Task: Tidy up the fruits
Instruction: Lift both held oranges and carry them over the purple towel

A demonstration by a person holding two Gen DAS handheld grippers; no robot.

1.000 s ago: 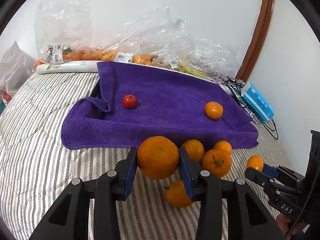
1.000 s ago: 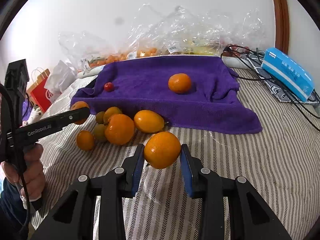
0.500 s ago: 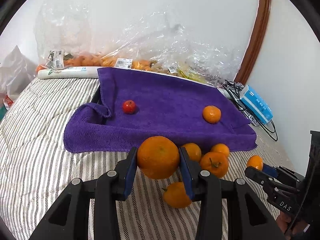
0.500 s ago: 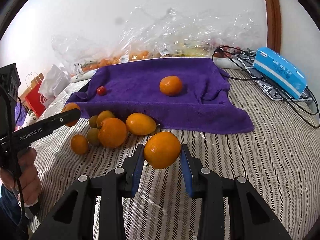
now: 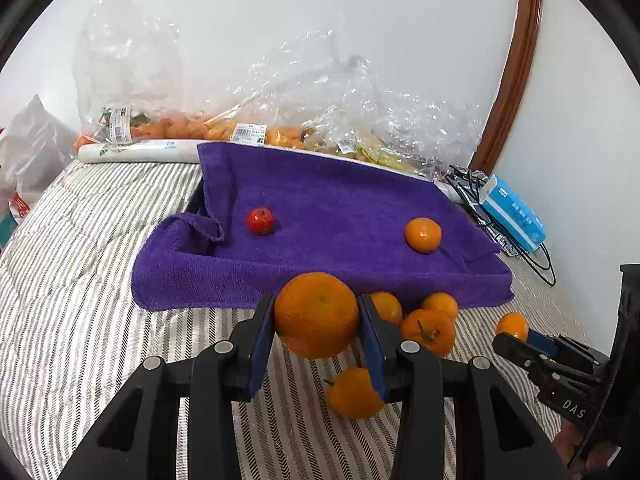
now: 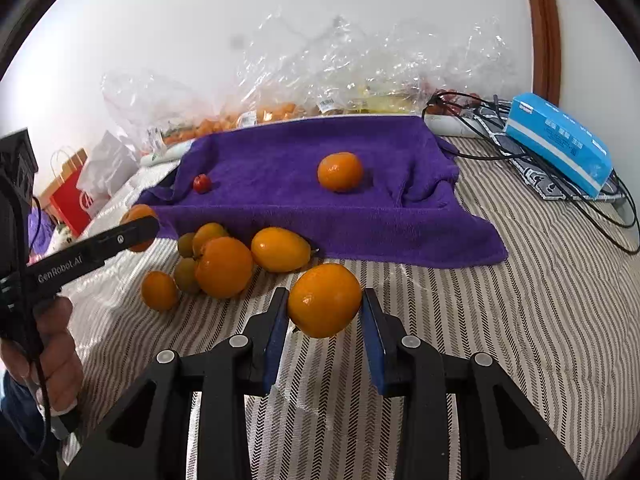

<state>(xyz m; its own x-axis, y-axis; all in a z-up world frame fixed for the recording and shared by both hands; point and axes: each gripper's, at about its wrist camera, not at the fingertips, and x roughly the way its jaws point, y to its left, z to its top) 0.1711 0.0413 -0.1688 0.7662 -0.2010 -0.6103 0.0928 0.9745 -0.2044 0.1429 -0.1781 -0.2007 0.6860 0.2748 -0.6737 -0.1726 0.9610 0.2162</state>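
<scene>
My left gripper is shut on a large orange held above the striped bedcover, in front of the purple towel. My right gripper is shut on a smaller orange, also held in front of the towel. On the towel lie one small red fruit and one orange. Several loose oranges and small greenish fruits lie in a pile on the bedcover at the towel's front edge. The left gripper also shows in the right wrist view.
Clear plastic bags of fruit line the wall behind the towel. A blue tissue pack and black cables lie to the right. A red paper bag stands at the far left.
Both grippers have drawn back a little and risen with their oranges still held. The towel and loose fruit look slightly farther away and lower in both views.
</scene>
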